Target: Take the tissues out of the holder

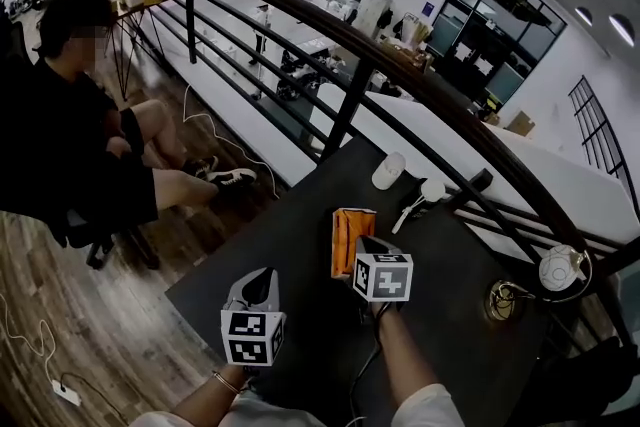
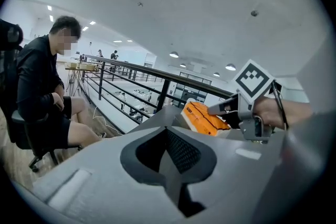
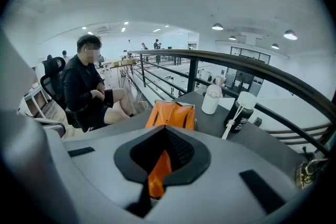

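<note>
Dark tabletop (image 1: 455, 340) by railing (image 1: 345, 110); right gripper (image 1: 364, 243) tight on orange holder (image 1: 346, 223), left gripper (image 1: 263, 277) closed.

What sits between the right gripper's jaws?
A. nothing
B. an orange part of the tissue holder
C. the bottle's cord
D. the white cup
B: in its own view the right gripper has its jaws closed on an orange flap of the tissue holder.

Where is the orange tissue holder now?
Head view: the orange tissue holder is mid-table, clamped at its near edge by the right gripper, with a white container beyond it.
</note>
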Available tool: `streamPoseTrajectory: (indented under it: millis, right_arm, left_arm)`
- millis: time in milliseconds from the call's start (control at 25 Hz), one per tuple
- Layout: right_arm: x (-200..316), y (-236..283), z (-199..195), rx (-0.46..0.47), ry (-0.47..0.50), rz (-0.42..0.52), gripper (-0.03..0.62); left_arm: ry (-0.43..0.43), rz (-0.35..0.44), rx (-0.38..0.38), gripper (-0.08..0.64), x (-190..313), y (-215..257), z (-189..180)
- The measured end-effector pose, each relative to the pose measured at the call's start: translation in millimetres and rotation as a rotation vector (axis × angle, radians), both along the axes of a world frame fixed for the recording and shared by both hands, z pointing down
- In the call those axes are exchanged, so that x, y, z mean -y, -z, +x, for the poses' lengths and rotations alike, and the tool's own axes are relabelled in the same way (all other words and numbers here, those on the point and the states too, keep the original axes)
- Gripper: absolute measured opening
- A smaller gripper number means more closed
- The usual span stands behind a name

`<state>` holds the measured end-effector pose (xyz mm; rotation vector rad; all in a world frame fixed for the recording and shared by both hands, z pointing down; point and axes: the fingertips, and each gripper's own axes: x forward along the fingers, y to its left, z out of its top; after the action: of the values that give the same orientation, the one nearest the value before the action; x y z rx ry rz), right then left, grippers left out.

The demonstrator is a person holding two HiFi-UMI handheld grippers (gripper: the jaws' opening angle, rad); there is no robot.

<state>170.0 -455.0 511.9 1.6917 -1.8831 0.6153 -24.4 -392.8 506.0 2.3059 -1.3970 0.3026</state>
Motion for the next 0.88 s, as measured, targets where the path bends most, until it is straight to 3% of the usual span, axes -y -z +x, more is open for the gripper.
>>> streamPoseTrajectory:
  millis: [880]
  right_arm:
    - [-72,47,50,-0.008,-0.116,0.081,0.009]
  left_arm:
    - [-0.113,0.082,-0.009,0.008,-50,39,42]
